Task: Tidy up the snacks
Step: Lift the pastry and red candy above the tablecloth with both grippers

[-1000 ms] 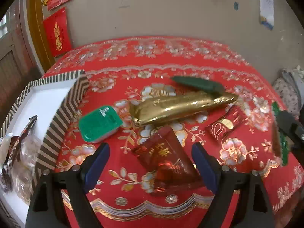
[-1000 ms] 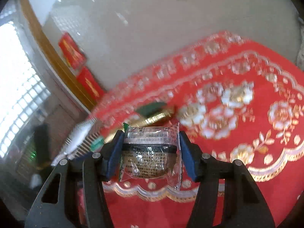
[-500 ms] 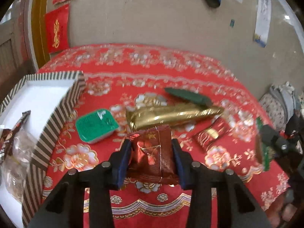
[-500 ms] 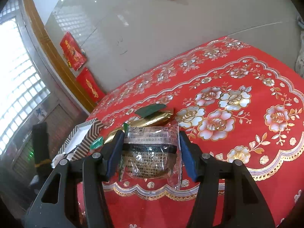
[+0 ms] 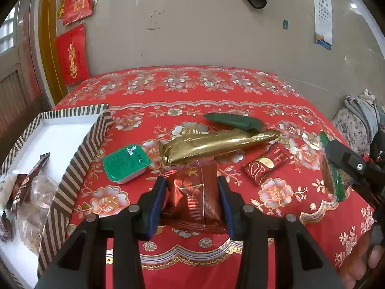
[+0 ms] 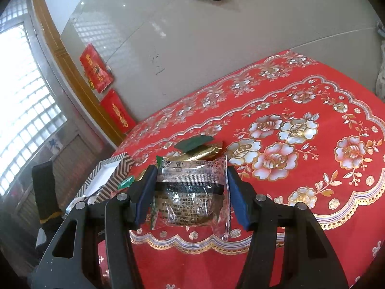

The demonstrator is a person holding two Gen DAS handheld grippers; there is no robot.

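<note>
Snacks lie spread over a counter (image 5: pixel 240 91) under a red flowered cloth, with a striped box (image 5: pixel 81 149) at its left edge already holding a few wrapped packets (image 5: pixel 26 187) on its white floor. Just right of the box sits a green-lidded tub (image 5: pixel 126 162), then a long gold packet (image 5: pixel 216 143) with a dark green packet (image 5: pixel 234 120) touching its far end, and a small red-and-gold packet (image 5: pixel 266 166) beyond. The left gripper (image 5: pixel 192 200) tilts steeply down over the near edge of the counter; its jaws have just been closing, stand narrow, and now press both sides of a dark red snack packet (image 5: pixel 196 192), whose top edge overlaps the gold packet in this view. Whether the red packet is clear of the cloth cannot be told. To the right, the right gripper (image 6: pixel 190 192) points more shallowly, out across the counter towards the box, its jaws at a middling width clamped on a clear-wrapped snack (image 6: pixel 190 190) with a dark band and printed text, held above the scalloped border of the cloth.
</note>
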